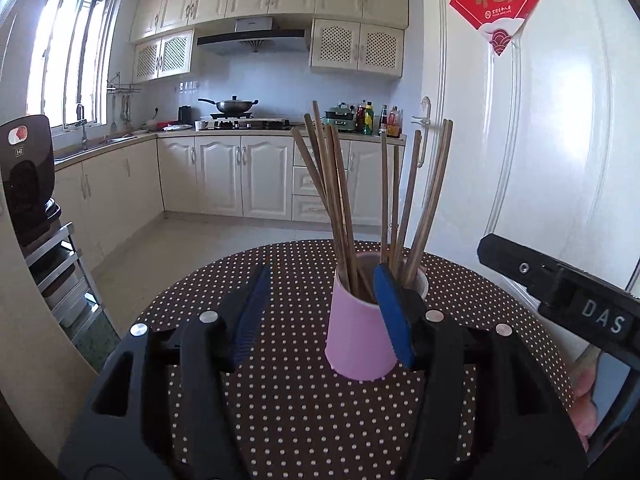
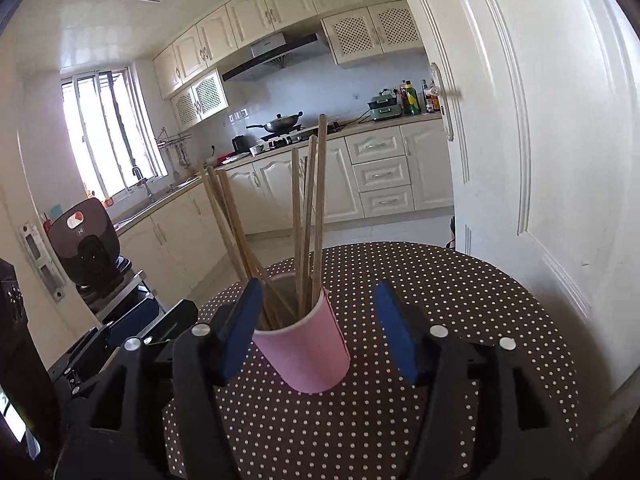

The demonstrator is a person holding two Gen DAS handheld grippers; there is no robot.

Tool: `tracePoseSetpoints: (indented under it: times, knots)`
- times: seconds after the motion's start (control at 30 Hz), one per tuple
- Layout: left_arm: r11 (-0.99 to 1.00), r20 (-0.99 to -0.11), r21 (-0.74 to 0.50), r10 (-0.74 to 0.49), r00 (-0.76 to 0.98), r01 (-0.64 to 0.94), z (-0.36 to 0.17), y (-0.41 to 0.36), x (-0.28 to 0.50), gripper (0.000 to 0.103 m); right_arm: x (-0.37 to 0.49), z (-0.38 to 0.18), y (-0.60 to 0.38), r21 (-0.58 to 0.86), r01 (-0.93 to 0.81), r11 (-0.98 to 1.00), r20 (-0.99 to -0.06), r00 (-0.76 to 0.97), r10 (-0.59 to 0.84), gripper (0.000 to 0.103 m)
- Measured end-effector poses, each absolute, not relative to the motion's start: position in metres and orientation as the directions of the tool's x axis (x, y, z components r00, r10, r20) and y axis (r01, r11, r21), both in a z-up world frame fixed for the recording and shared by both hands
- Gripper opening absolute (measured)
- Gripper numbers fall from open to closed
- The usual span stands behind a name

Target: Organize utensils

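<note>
A pink cup (image 1: 356,340) (image 2: 308,360) stands upright on the round dotted brown tablecloth (image 1: 280,420) (image 2: 460,280). Several wooden chopsticks (image 1: 338,200) (image 2: 319,200) lean in it, fanned to both sides. My left gripper (image 1: 322,314) is open; its right pad (image 1: 394,316) overlaps the cup's right side, and the left pad stands well apart. My right gripper (image 2: 320,332) is open too, with the cup between its blue pads and a gap on the right. The right gripper's black body (image 1: 560,292) shows at the left wrist view's right edge, with a hand (image 1: 584,400) behind it.
A white door (image 1: 540,160) (image 2: 560,160) stands close behind the table on the right. A black appliance (image 1: 28,176) (image 2: 86,240) sits on a metal rack at the left. Kitchen cabinets (image 1: 224,176) and a stove with a wok line the far wall.
</note>
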State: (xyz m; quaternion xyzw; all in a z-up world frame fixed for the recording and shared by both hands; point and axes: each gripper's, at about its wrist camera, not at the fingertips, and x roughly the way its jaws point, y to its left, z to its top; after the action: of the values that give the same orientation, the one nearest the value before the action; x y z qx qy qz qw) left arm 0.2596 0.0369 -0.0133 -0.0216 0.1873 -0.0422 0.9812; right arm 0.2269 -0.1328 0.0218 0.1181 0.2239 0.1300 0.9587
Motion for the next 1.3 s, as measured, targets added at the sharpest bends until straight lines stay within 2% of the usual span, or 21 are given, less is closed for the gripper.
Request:
tracePoseSetpoints:
  times: [0.2,0.43,0.57,0.87,1.1,1.17,1.3]
  knots:
    - [0.996,-0.378,-0.027,-0.085,0.922,0.081,-0.016,0.034,0.238,0.064,0.201,0.018,-0.138,0.251,-0.207,0.946,-0.377,0.879,0.293,0.076]
    - [0.995,-0.4,-0.031,-0.103,0.911,0.099,-0.02,0.027,0.215,0.072,0.174,0.005,-0.152,0.229,-0.229,0.946,-0.333,0.895,0.297,0.082]
    - [0.995,-0.409,-0.023,-0.102,0.907,0.102,-0.024,0.021,0.2,0.075,0.158,-0.001,-0.158,0.186,-0.241,0.952,-0.313,0.904,0.29,0.09]
    - [0.995,-0.397,0.024,-0.076,0.915,0.093,-0.036,0.009,0.162,0.08,0.117,-0.008,-0.16,0.078,-0.229,0.97,-0.287,0.927,0.242,0.094]
    - [0.998,-0.322,0.045,-0.031,0.946,0.048,-0.027,0.001,0.126,0.08,0.089,-0.005,-0.152,0.066,-0.236,0.97,-0.249,0.937,0.245,0.095]
    - [0.998,-0.288,0.056,-0.015,0.958,0.033,-0.023,0.0,0.115,0.084,0.08,-0.003,-0.151,0.07,-0.227,0.971,-0.233,0.943,0.237,0.095]
    - [1.0,-0.233,0.021,-0.014,0.972,0.019,-0.016,0.005,0.092,0.086,0.064,-0.001,-0.151,0.077,-0.224,0.971,-0.207,0.95,0.236,0.095]
